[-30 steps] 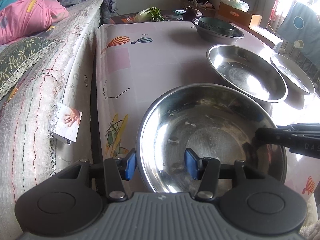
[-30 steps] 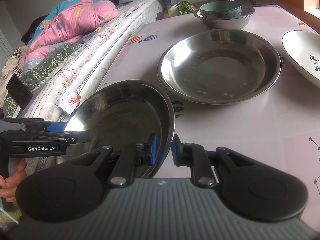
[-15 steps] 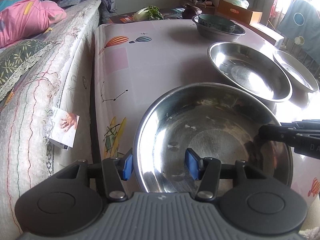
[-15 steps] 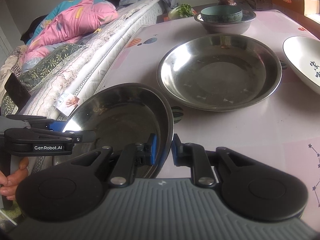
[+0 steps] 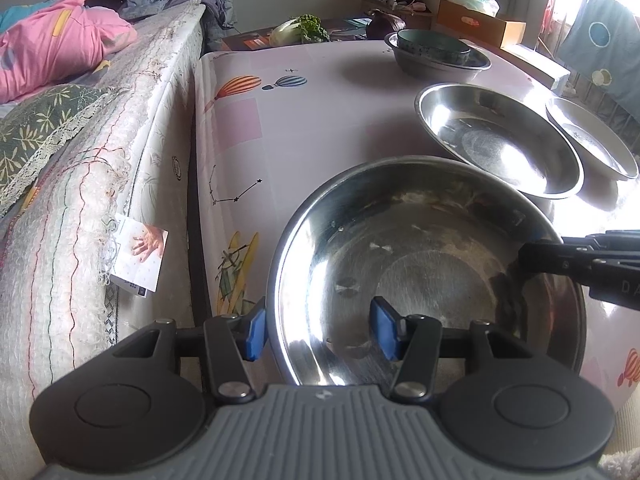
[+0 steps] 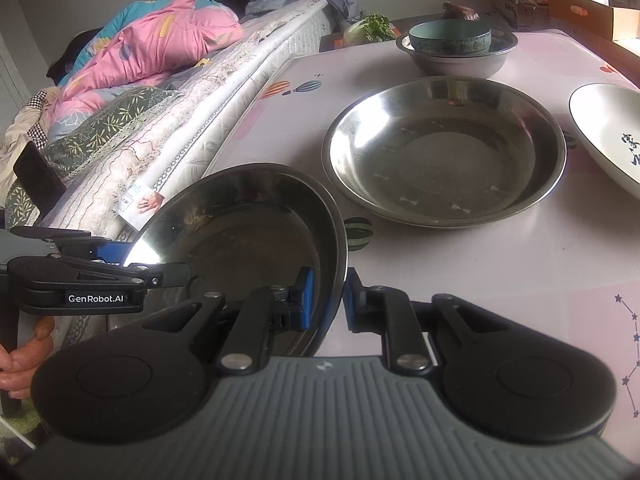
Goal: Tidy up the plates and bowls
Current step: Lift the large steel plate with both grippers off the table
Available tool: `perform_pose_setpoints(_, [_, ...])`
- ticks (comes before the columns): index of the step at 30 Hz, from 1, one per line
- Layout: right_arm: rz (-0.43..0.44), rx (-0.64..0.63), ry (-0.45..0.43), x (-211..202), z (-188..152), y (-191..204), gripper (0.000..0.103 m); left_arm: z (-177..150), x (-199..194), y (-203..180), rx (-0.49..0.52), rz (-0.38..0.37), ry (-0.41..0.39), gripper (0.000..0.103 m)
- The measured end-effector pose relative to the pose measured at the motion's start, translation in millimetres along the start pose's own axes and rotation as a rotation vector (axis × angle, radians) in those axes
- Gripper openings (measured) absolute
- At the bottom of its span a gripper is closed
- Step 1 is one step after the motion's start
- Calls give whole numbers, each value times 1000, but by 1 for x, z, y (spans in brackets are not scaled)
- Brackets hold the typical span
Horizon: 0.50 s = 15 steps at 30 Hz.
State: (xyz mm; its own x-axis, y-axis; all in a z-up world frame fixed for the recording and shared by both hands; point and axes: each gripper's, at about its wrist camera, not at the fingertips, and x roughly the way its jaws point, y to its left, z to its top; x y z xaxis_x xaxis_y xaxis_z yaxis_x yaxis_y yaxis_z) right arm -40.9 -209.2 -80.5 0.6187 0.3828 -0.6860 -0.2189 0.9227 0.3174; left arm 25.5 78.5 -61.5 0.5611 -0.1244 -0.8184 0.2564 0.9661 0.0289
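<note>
Two claws meet on one steel plate. From the left wrist, the left claw [image 5: 320, 326] stands spread wide, its blue pads either side of the near rim of the steel plate [image 5: 424, 272]: one pad outside the rim, the other over the plate's inside, neither clearly pressing it. The right claw [image 5: 560, 256] reaches in from the right onto the plate's far-right rim. Ahead and to the right of the left claw, a second steel plate [image 5: 500, 140] rests on the pink surface [image 5: 312, 128], with a white plate [image 5: 592, 140] just beyond it.

From the right wrist, the right claw [image 6: 326, 298] is nearly closed, pinching the steel plate's [image 6: 240, 232] rim, which tilts up off the surface [image 6: 500, 264]. The left claw [image 6: 120, 260] sits at the plate's left edge.
</note>
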Motion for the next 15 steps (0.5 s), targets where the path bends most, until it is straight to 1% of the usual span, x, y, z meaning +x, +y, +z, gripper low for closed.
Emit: perform_pose_setpoints(15, [11, -6, -17, -6, 2, 4, 16, 1, -12, 1, 1, 14, -21, 53])
